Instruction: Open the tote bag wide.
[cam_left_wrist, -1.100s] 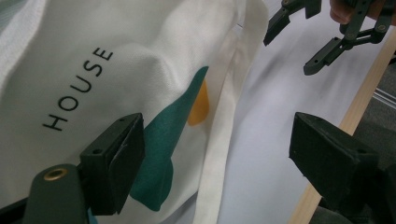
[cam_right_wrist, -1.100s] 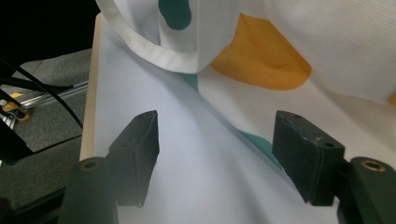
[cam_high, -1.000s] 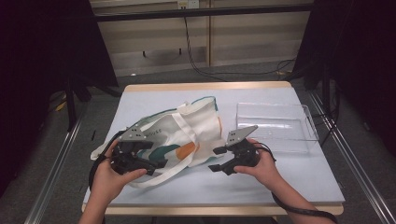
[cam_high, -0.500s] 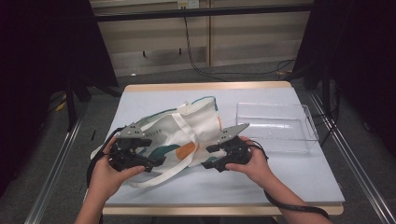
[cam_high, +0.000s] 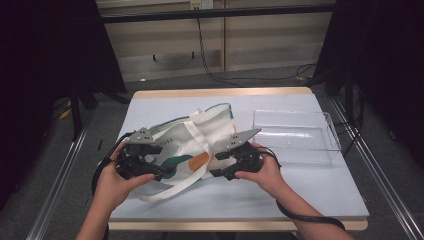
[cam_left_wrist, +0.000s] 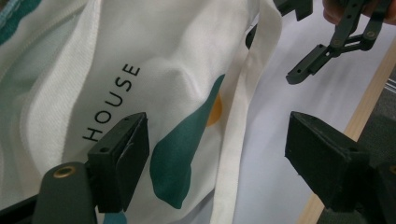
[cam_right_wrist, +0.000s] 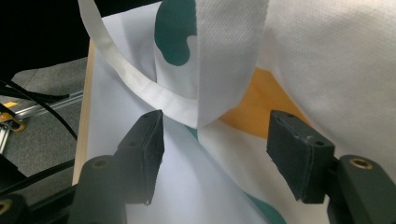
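Flanking the tote bag (cam_high: 192, 142), a clear tray (cam_high: 295, 135) apparently empty.

Two black grippers (cam_high: 159, 167) (cam_high: 219, 164), square-ended jaws, brass rivets, grey three-cornered plates, trailing black cables, bare forearms

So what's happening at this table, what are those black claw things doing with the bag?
A person holds a two-jaw gripper in each hand over a white tote bag lying flat on the table. The left gripper hovers open over the bag's printed side. The right gripper is open around the bag's handle strap, not pinching it; its jaws have just been closing. A clear plastic tray sits beside the bag.
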